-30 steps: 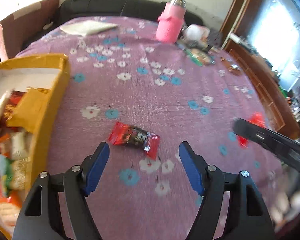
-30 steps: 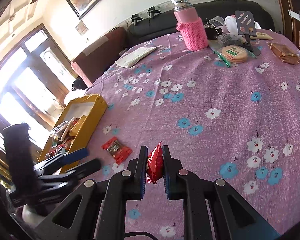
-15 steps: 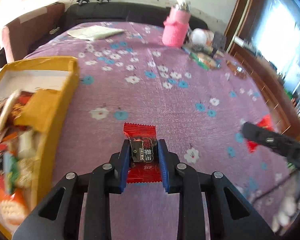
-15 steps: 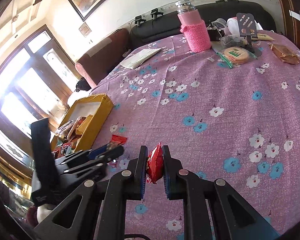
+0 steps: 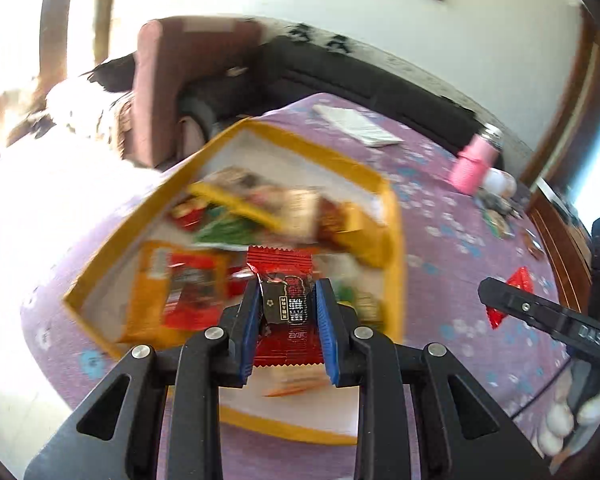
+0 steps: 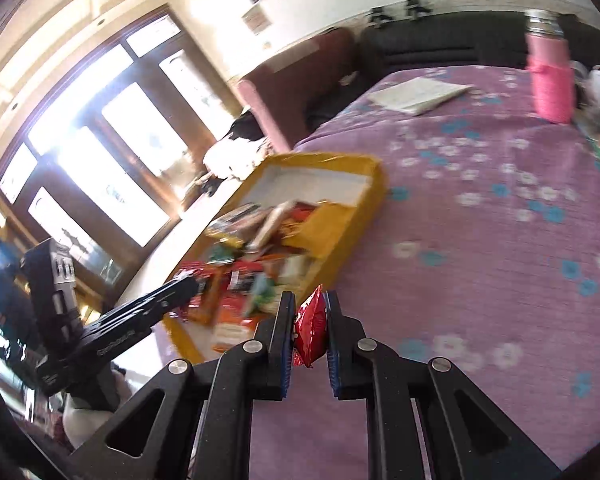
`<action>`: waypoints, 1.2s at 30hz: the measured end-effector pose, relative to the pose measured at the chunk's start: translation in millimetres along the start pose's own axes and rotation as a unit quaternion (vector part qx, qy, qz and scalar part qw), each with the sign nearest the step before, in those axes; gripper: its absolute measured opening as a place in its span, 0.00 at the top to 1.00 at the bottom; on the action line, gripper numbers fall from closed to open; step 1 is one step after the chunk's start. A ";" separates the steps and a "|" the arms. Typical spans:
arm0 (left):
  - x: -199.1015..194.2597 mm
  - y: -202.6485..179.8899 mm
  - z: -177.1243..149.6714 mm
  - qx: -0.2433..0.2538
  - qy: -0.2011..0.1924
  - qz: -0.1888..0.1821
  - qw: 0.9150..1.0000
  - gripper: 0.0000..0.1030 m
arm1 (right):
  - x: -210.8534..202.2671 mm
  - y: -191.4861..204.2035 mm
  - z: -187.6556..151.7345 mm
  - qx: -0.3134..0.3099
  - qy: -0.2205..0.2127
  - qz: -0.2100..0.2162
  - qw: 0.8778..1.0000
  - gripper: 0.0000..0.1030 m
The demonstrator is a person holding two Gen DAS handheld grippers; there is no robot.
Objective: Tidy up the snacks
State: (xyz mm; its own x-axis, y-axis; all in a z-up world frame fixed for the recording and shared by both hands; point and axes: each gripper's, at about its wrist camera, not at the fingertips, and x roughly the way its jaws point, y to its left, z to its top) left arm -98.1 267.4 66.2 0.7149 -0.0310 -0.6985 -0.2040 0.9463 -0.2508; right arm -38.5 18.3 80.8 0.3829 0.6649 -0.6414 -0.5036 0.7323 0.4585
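Note:
My left gripper is shut on a red and black snack packet and holds it over the yellow box, which is full of several snack packs. My right gripper is shut on a small red packet, held just off the box's near right corner. In the left wrist view the right gripper shows at the right with its red packet. The left gripper reaches over the box in the right wrist view.
The box lies on a purple flowered cloth near the table's left edge. A pink-sleeved bottle, a white booklet and several small items are at the far side. A pink chair and dark sofa stand behind.
The left gripper closed on the red and black packet on the cloth, lifted it and swung left over the box. The right gripper, still holding its red packet, also moved left toward the box.

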 end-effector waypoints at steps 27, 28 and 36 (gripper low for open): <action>-100.5 4.5 -10.1 -0.002 -0.215 0.106 0.971 0.17 | 28.8 54.1 -2.2 -0.052 -0.041 -0.051 0.997 0.57; -106.5 1.0 -11.1 0.003 -0.228 0.115 0.967 0.16 | 24.0 55.9 -6.1 -0.058 -0.048 -0.054 0.996 0.53; -112.1 -20.1 -15.6 0.037 -0.228 0.165 0.959 0.13 | 4.1 69.4 -41.1 -0.107 -0.079 -0.097 0.986 0.47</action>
State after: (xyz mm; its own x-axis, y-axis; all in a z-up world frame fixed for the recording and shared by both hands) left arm -184.6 246.8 139.1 0.8410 0.4026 -0.3615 -0.4340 0.9009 -0.0064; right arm -103.8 65.8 84.6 0.5954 0.5425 -0.5926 -0.5544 0.8113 0.1856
